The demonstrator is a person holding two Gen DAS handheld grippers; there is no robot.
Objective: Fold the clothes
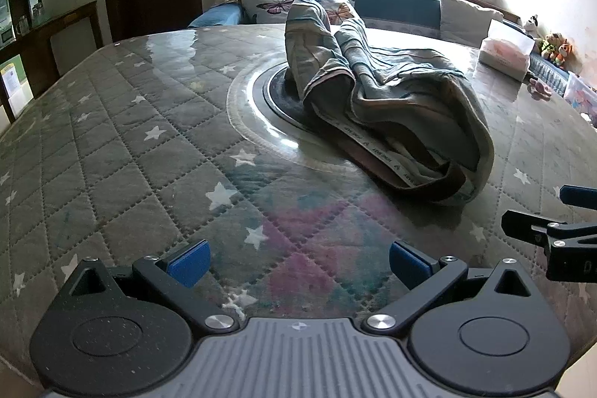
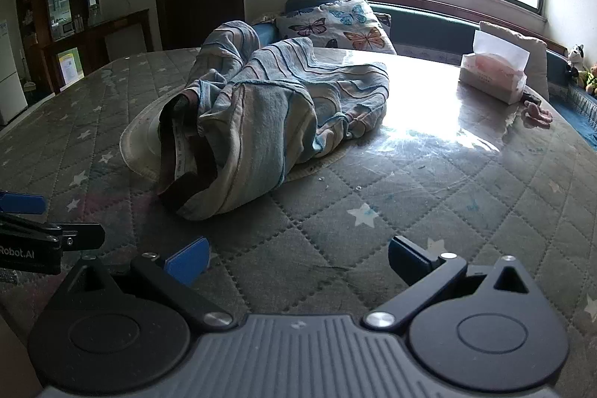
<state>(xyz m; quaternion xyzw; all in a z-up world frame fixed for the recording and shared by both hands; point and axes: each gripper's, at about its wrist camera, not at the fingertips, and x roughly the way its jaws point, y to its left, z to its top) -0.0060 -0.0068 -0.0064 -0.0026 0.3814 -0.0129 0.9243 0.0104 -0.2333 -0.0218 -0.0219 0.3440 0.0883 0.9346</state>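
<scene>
A crumpled pair of striped blue-grey trousers (image 1: 391, 92) lies in a heap on the quilted star-pattern table cover (image 1: 130, 144), its brown waistband facing me. It also shows in the right wrist view (image 2: 261, 122). My left gripper (image 1: 298, 263) is open and empty, low over the cover, short of the waistband. My right gripper (image 2: 298, 260) is open and empty, also short of the heap. The right gripper shows at the right edge of the left wrist view (image 1: 559, 230). The left gripper shows at the left edge of the right wrist view (image 2: 37, 230).
A round turntable (image 1: 261, 99) lies under the trousers. A tissue box (image 2: 492, 77) and a small pink object (image 2: 537, 114) sit at the table's far right. A butterfly pillow (image 2: 335, 21) and a bench lie beyond the table, under the window.
</scene>
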